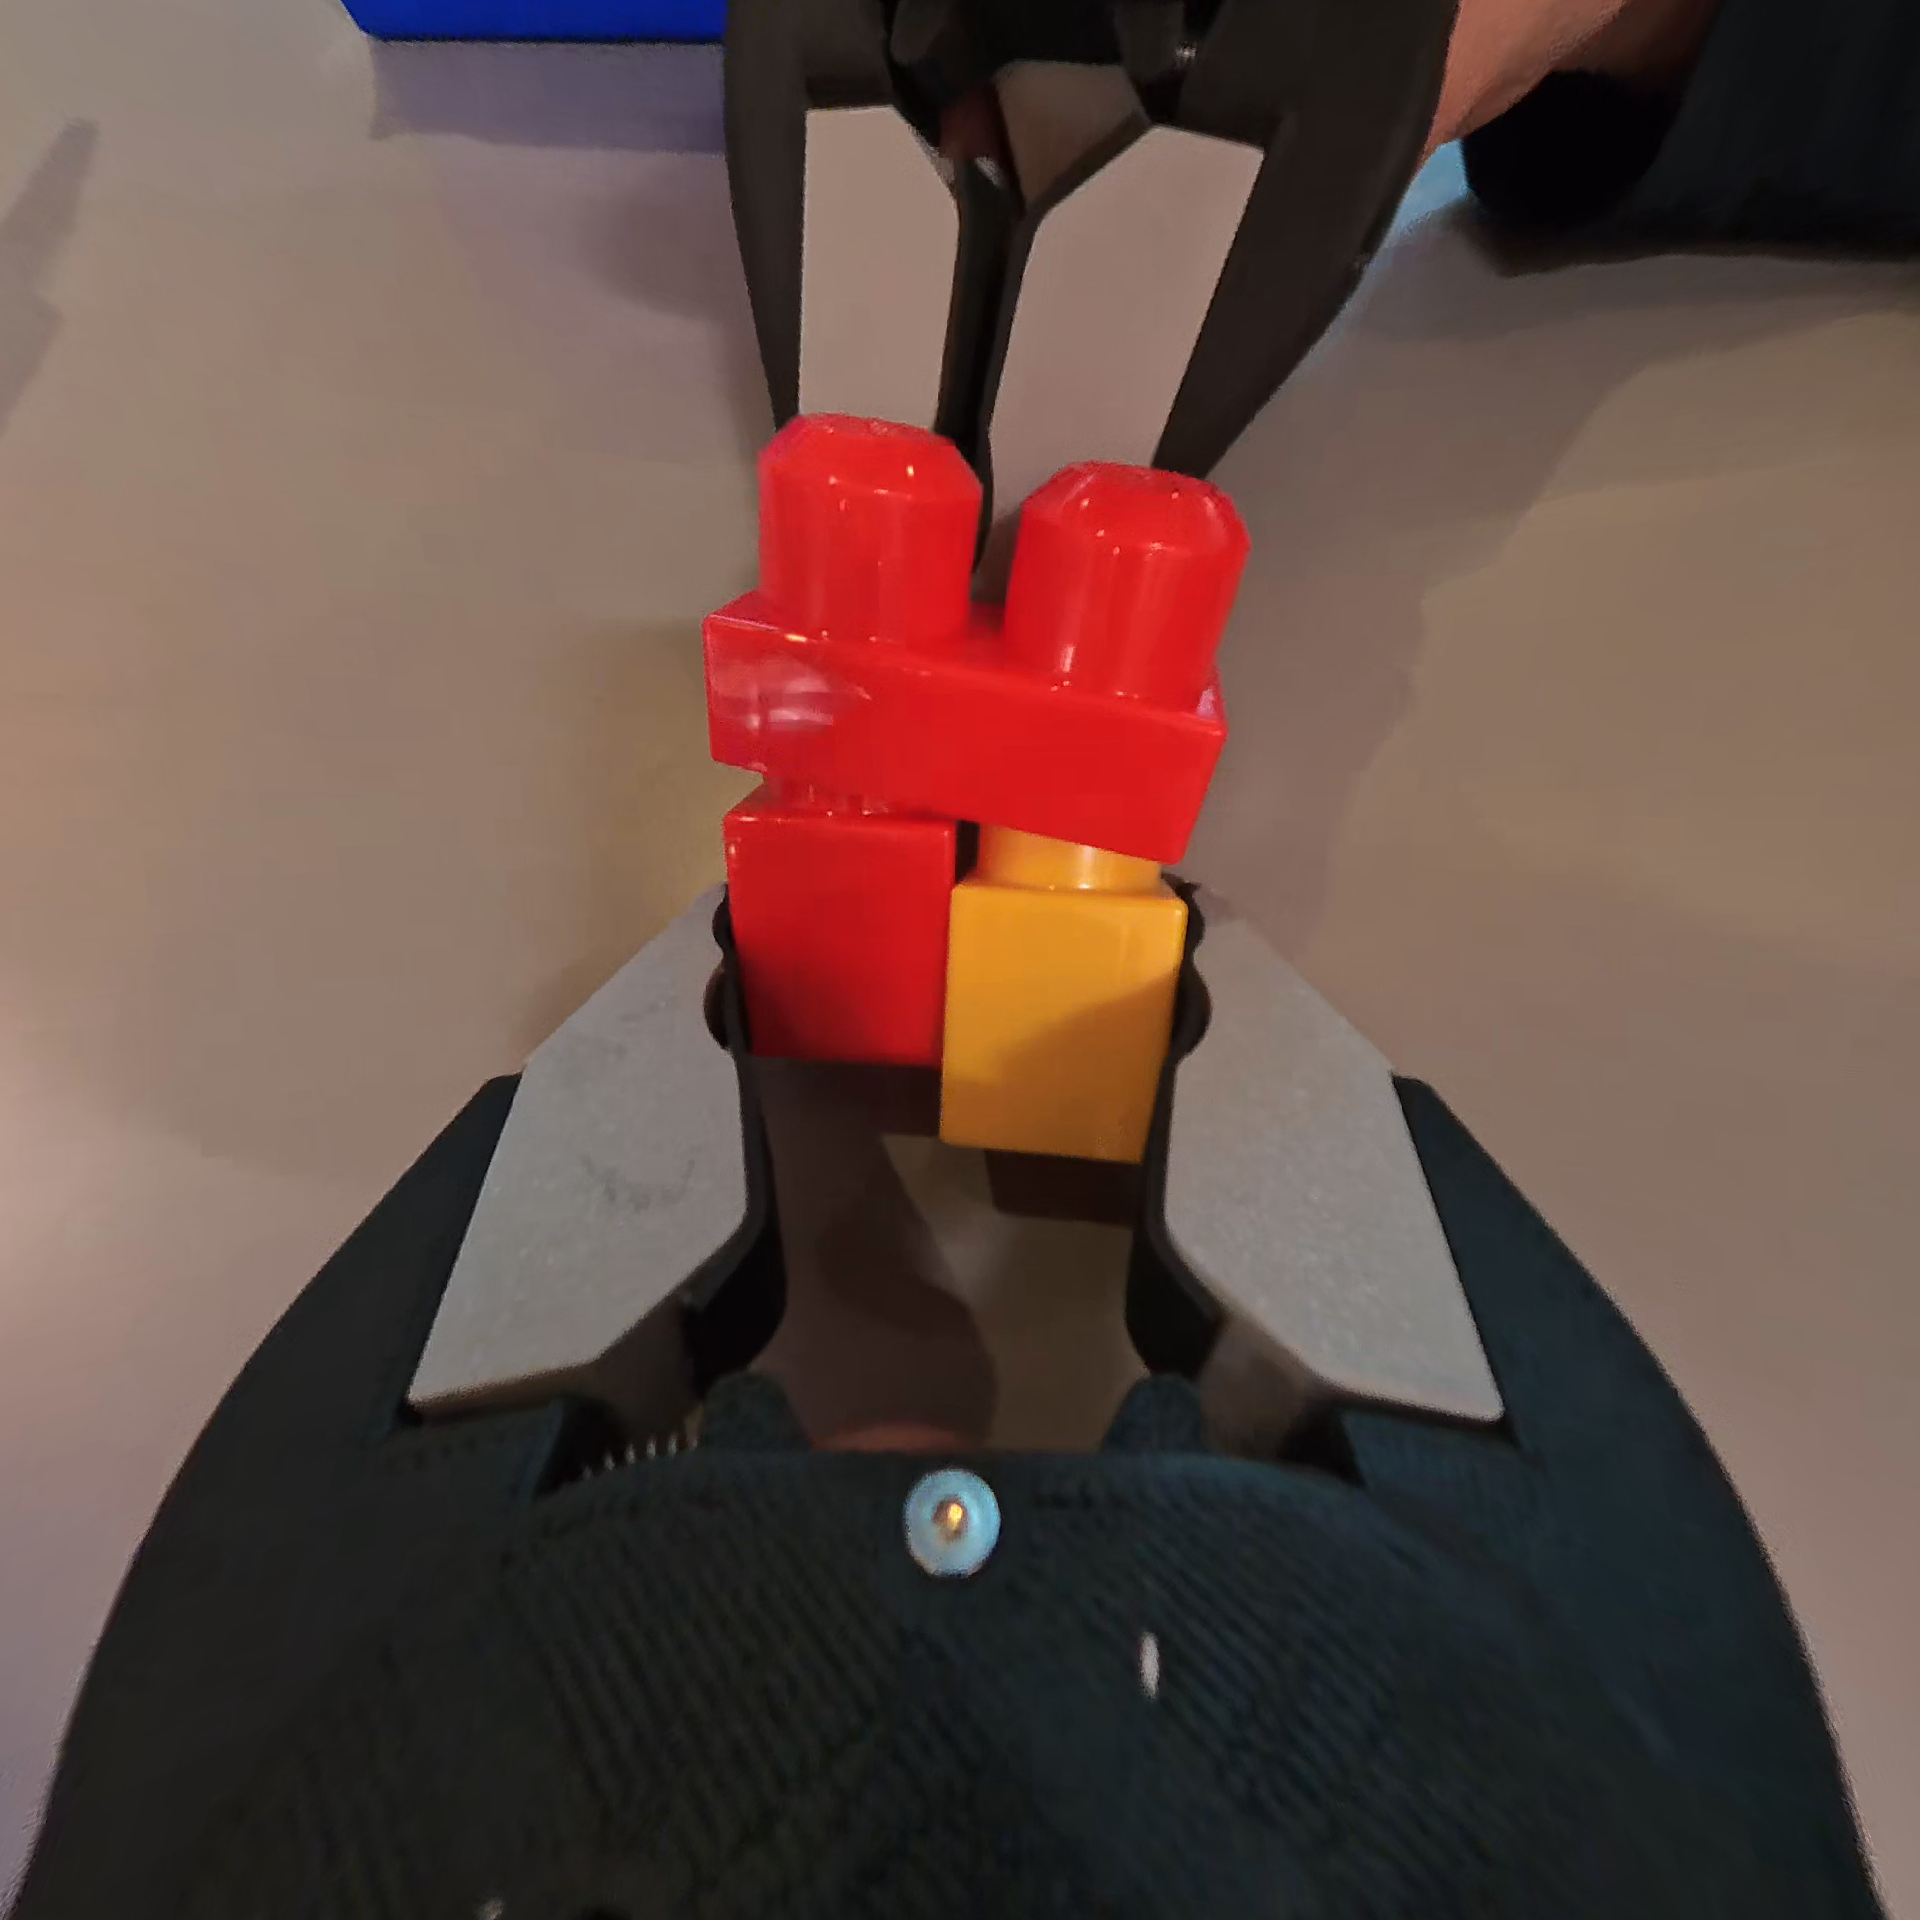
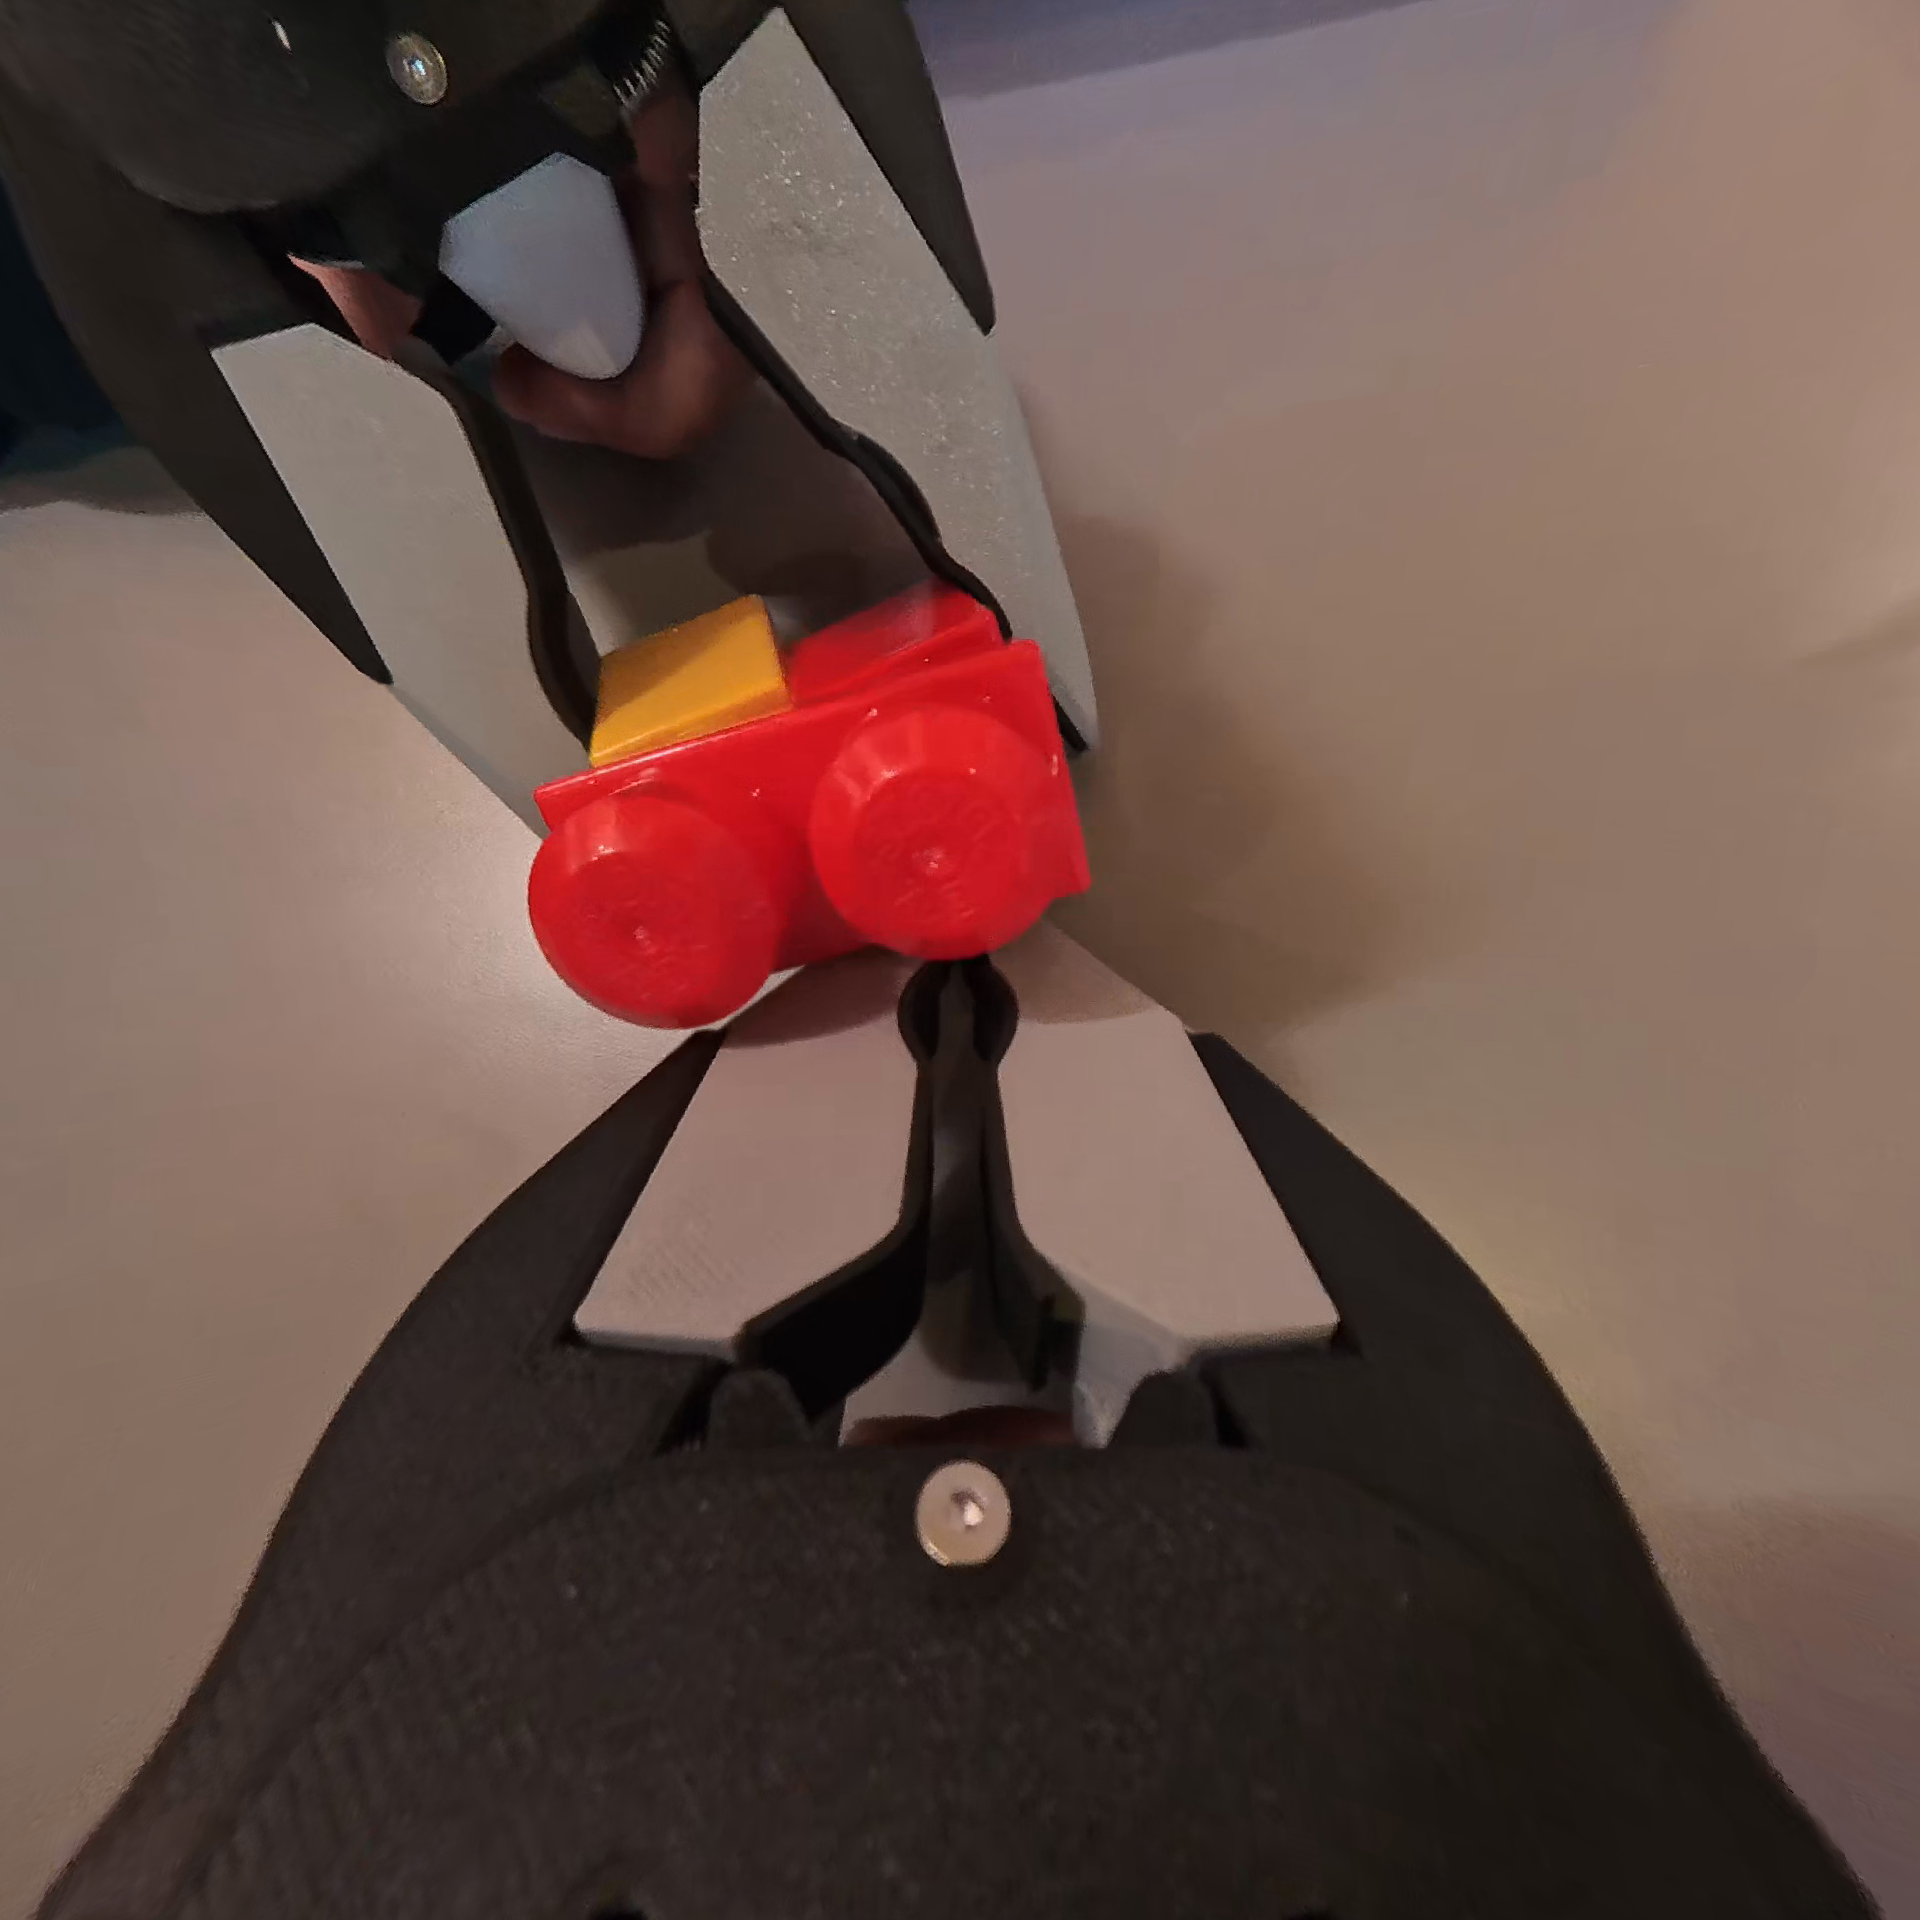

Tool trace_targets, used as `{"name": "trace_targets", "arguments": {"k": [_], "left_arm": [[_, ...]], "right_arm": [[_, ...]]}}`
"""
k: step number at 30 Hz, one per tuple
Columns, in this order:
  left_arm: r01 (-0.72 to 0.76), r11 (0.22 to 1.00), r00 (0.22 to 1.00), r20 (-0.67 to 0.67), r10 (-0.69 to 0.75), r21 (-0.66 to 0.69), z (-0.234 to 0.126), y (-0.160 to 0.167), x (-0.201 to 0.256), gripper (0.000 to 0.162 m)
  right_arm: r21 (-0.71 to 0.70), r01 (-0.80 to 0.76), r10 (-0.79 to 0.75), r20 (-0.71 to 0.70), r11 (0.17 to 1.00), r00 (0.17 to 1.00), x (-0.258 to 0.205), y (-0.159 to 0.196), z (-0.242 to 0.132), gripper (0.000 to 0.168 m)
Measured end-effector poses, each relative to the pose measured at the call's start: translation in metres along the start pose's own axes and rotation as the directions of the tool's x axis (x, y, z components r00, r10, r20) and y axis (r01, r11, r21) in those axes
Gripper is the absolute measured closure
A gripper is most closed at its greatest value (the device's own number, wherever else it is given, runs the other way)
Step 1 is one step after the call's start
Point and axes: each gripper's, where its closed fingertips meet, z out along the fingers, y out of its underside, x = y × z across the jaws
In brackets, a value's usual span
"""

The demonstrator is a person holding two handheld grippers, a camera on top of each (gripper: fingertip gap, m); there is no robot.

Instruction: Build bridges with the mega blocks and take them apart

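Left gripper (image 1: 956,977) is clamped on two small blocks held side by side: red single block (image 1: 840,930) on the left, yellow single block (image 1: 1060,1023) on the right, one finger pressing each outer face. Both sit between the finger tips, off the table (image 1: 312,623). On top, a red two-stud block (image 1: 966,717) spans both, but it's tilted: right end sits lower on the yellow stud, left end is raised, w/ a gap showing above the red single. Its two studs point toward the far side.

Right gripper (image 2: 956,997) comes in from the far side in the left wrist view, tips just behind the studs. From its own cam its fingers are pressed together w/ nothing visible between them, tips right at the underside of the right-hand stud; whether they touch it can't be told.

In the right wrist view the left gripper (image 2: 821,675) reaches in from the top, fingers either side of the yellow and red pair. Person's fingers (image 2: 623,395) show behind it.

Table is plain, light beige. Blue object (image 1: 540,16) sits at the far left edge; dark sleeve (image 1: 1714,125) at far right.
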Motion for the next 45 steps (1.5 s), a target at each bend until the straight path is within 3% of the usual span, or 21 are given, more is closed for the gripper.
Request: {"name": "trace_targets", "arguments": {"k": [5, 10, 18, 26, 28, 31, 35, 37, 41, 45], "left_arm": [[-0.036, 0.999, 0.998, 0.052, 0.034, 0.031, -0.003, -0.004, -0.002, 0.082], [0.017, 0.989, 0.998, 0.053, -0.025, 0.145, -0.013, -0.019, -0.007, 0.084], [-0.007, 0.994, 0.997, 0.083, -0.002, 0.113, -0.008, -0.017, -0.009, 0.084], [-0.006, 0.971, 0.993, 0.117, -0.023, 0.241, -0.022, -0.032, -0.015, 0.084], [-0.025, 0.975, 0.989, 0.145, -0.007, 0.219, -0.021, -0.03, -0.017, 0.084], [-0.108, 0.991, 0.962, 0.262, 0.083, 0.081, -0.017, -0.013, -0.03, 0.084], [-0.168, 0.985, 0.919, 0.355, 0.172, -0.042, -0.017, -0.004, -0.042, 0.084], [-0.168, 0.984, 0.914, 0.366, 0.177, -0.056, -0.017, -0.004, -0.044, 0.084], [-0.179, 0.982, 0.905, 0.381, 0.19, -0.065, -0.019, -0.002, -0.046, 0.084], [-0.184, 0.98, 0.898, 0.394, 0.197, -0.071, -0.02, -0.002, -0.048, 0.084]], "right_arm": [[-0.009, 0.047, -0.047, -0.043, 0.999, 0.998, 0.001, -0.004, 0.001, 0.168], [0.04, 0.076, -0.074, -0.065, 0.996, 0.995, -0.003, -0.019, -0.005, 0.168], [0.019, 0.101, -0.099, -0.086, 0.995, 0.991, 0.002, -0.013, -0.005, 0.168], [0.093, 0.162, -0.146, -0.162, 0.982, 0.976, 0.007, -0.031, -0.027, 0.168], [0.083, 0.132, -0.116, -0.181, 0.988, 0.977, 0.015, -0.026, -0.033, 0.168], [0.116, 0.018, 0.008, -0.221, 0.993, 0.975, 0.033, -0.021, -0.048, 0.168], [0.255, -0.188, 0.205, -0.04, 0.948, 0.978, 0.025, -0.035, -0.052, 0.164], [0.281, -0.302, 0.303, 0.041, 0.911, 0.952, 0.024, -0.04, -0.05, 0.155], [0.299, -0.479, 0.423, 0.235, 0.825, 0.875, 0.018, -0.046, -0.046, 0.151], [0.309, -0.533, 0.489, 0.211, 0.788, 0.846, 0.036, -0.038, -0.051, 0.149]]}}
